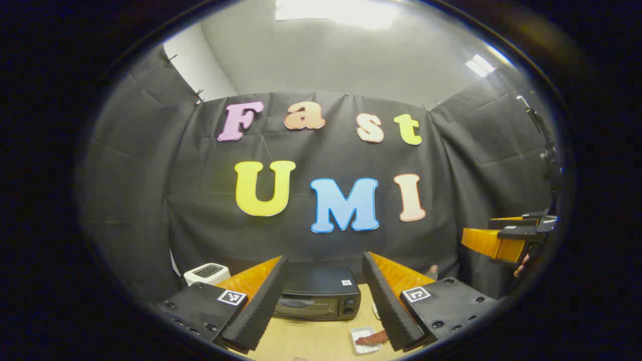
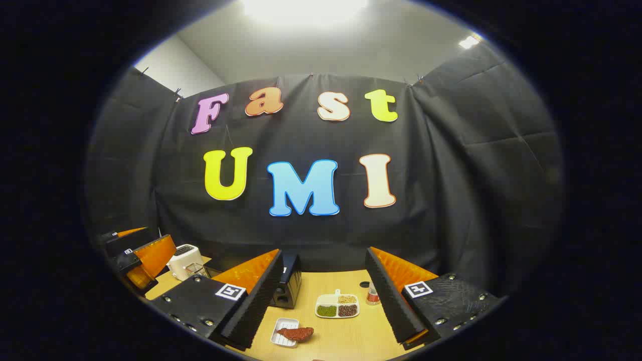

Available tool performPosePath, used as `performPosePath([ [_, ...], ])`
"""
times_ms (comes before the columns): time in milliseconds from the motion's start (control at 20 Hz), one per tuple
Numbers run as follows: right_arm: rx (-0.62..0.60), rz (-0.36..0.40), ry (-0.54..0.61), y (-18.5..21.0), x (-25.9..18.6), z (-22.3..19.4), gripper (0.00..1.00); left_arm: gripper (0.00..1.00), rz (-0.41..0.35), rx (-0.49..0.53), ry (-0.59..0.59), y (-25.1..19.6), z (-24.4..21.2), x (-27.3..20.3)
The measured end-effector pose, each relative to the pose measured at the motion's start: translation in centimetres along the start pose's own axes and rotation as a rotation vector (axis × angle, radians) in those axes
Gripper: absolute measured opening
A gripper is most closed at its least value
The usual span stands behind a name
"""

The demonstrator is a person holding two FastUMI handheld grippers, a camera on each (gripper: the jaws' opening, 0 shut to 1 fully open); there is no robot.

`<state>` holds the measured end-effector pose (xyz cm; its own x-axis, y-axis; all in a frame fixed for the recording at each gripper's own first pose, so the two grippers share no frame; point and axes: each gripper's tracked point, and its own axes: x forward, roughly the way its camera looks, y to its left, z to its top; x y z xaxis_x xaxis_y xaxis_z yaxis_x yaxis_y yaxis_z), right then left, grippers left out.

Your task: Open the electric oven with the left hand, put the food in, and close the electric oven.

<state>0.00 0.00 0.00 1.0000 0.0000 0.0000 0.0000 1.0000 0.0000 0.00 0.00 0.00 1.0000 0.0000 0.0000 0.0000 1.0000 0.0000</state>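
The table (image 2: pixel 346 331) looks like pale matt wood; the electric oven (image 1: pixel 321 300) has a glossy dark casing; the toaster (image 1: pixel 206 273) is smooth white plastic.

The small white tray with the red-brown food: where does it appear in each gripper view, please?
Left gripper view: the tray lies at bottom centre-right, before the right finger.
Right gripper view: the tray lies at bottom centre, beside the left finger.
Shared landmark: the black electric oven, behind the tray on the table.
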Motion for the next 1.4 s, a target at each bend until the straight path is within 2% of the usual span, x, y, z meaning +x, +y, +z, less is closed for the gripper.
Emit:
performPosePath([
  [150,0.012,0.023,-0.015,0.1,0.5,0.6,0.99,1.00,-0.008,-0.022,0.003,-0.2,0.1,0.5],
  [200,0.011,0.022,-0.016,-0.1,0.8,0.7,0.99,0.93,-0.020,-0.041,-0.007,-0.4,0.2,0.8],
  [300,0.013,0.028,-0.013,-0.1,1.2,0.8,0.99,0.97,-0.084,-0.078,0.001,-1.3,0.2,1.4],
  [400,0.014,0.027,-0.015,-0.3,1.6,0.9,0.99,0.95,-0.107,-0.065,0.009,-1.1,0.0,1.4],
  [450,0.013,0.023,-0.015,-0.5,1.8,0.8,0.99,0.93,-0.095,-0.051,0.012,-0.7,-0.2,1.5],
  [550,0.009,0.016,-0.007,-0.7,2.0,0.5,0.99,0.97,-0.071,-0.056,0.017,-0.2,-0.1,1.9],
  [650,0.009,0.022,-0.002,-0.6,2.3,0.1,0.99,0.93,-0.057,-0.056,0.020,-0.3,-0.3,2.4],
  [700,0.008,0.030,0.004,-0.6,2.5,-0.2,0.99,0.97,-0.049,-0.048,0.022,-0.2,-0.4,2.4],
  [850,0.018,0.054,0.028,-0.2,3.0,-1.3,0.99,0.97,-0.039,-0.022,0.031,-0.1,-1.3,3.7],
  [900,0.021,0.051,0.031,-0.3,3.1,-1.5,0.99,1.00,-0.041,-0.029,0.042,-0.1,-2.2,4.2],
  [1000,0.025,0.022,0.031,-0.7,3.2,-1.7,0.99,0.97,-0.040,-0.050,0.072,0.4,-4.2,5.1],
  [1050,0.041,0.011,0.040,-0.4,3.2,-2.2,0.99,1.00,-0.034,-0.050,0.092,1.0,-5.1,5.4],
  [1100,0.061,0.000,0.053,-0.2,3.1,-2.7,0.99,0.97,-0.029,-0.048,0.104,1.5,-6.1,5.7],
  [1350,0.094,-0.065,0.107,-0.1,3.4,-5.3,0.99,1.00,-0.042,-0.014,0.166,3.5,-11.1,9.8],
  [1400,0.090,-0.083,0.103,-0.4,3.6,-5.3,0.99,0.93,-0.043,-0.025,0.180,3.8,-12.4,10.7],
])
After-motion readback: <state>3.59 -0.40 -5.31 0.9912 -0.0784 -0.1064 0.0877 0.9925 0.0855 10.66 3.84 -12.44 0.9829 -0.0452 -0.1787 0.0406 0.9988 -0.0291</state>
